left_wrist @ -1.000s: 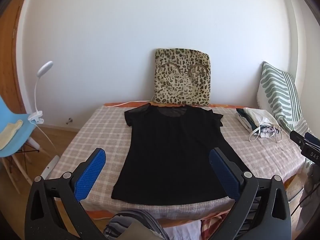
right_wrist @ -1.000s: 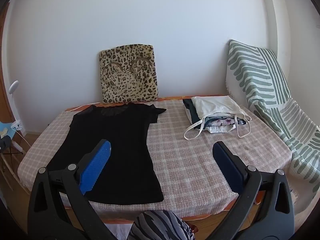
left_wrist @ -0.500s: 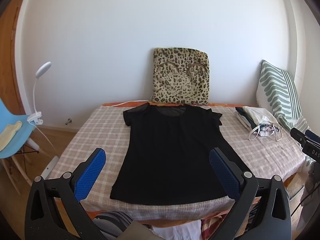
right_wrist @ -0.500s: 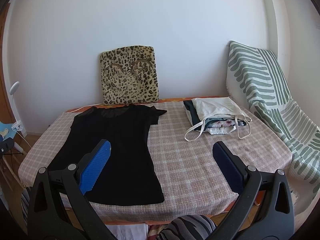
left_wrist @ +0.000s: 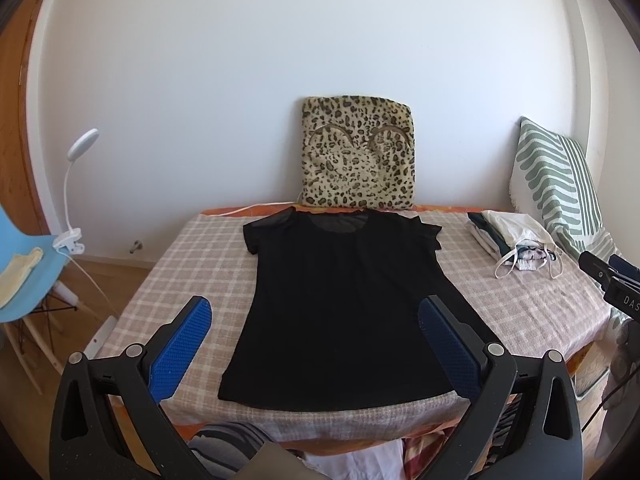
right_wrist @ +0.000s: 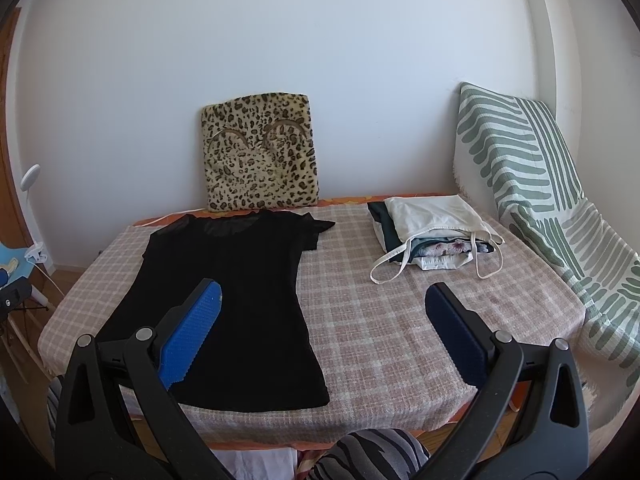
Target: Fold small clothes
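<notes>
A black short-sleeved top (left_wrist: 344, 296) lies flat and spread out on the checked table (left_wrist: 200, 256), neckline toward the wall; it also shows in the right wrist view (right_wrist: 228, 300). My left gripper (left_wrist: 316, 312) is open and empty, held above the table's near edge in front of the top's hem. My right gripper (right_wrist: 324, 300) is open and empty, held over the near edge to the right of the top. The right gripper's tip shows at the far right of the left wrist view (left_wrist: 608, 276).
A stack of folded clothes (right_wrist: 432, 228) with white straps sits at the back right of the table. A leopard-print cushion (right_wrist: 260, 160) leans on the wall. A green-striped throw (right_wrist: 560, 216) is at right. A blue chair (left_wrist: 24, 276) and clip lamp (left_wrist: 76, 192) stand at left.
Both grippers have drawn back a little from the table and risen slightly. The top and the stack lie as before.
</notes>
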A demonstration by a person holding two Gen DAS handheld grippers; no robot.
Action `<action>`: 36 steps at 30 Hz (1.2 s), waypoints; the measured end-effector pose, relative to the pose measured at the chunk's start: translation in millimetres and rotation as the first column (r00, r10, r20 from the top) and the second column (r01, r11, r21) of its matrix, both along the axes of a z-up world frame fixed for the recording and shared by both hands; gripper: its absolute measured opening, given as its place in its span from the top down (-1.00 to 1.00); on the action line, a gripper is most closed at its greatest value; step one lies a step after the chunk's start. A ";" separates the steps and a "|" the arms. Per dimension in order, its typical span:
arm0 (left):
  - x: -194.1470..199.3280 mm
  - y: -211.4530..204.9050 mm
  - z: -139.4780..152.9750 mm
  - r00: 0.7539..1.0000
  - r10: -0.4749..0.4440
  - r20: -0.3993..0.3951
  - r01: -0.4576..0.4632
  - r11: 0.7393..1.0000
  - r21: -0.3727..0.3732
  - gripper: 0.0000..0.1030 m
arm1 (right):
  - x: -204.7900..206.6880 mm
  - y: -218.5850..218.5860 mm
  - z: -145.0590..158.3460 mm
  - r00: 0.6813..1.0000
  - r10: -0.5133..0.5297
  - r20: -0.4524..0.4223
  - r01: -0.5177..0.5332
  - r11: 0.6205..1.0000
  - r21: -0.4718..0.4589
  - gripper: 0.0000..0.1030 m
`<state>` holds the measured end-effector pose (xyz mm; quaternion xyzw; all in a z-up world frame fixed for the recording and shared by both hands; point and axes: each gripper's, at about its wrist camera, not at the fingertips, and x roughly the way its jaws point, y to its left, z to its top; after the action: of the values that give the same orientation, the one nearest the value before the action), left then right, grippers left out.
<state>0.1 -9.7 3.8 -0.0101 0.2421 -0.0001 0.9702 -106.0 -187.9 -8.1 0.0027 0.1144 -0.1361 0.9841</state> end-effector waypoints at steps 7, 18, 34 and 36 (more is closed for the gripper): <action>0.1 -0.8 0.4 1.000 0.001 0.001 -0.001 1.000 0.001 -0.99 | 0.0 1.2 -3.4 1.000 0.002 0.001 -0.002 1.000 0.002 -1.00; 0.3 -1.9 0.7 1.000 0.002 0.001 -0.002 1.000 0.002 -0.99 | 0.0 4.2 -2.7 1.000 0.002 0.003 -0.002 1.000 0.002 -1.00; 1.8 2.0 -0.1 1.000 0.012 -0.002 -0.012 1.000 0.010 -0.99 | 3.2 6.2 -3.6 1.000 0.005 0.003 -0.005 1.000 0.002 -1.00; 1.8 3.4 -0.3 1.000 0.016 -0.001 -0.016 1.000 0.009 -0.99 | 5.8 11.6 -2.0 1.000 0.008 0.002 -0.008 1.000 0.000 -1.00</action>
<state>2.0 -6.3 3.4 -0.0079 0.2428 0.0090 0.9700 -100.1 -176.4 -10.1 0.0022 0.1136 -0.1324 0.9847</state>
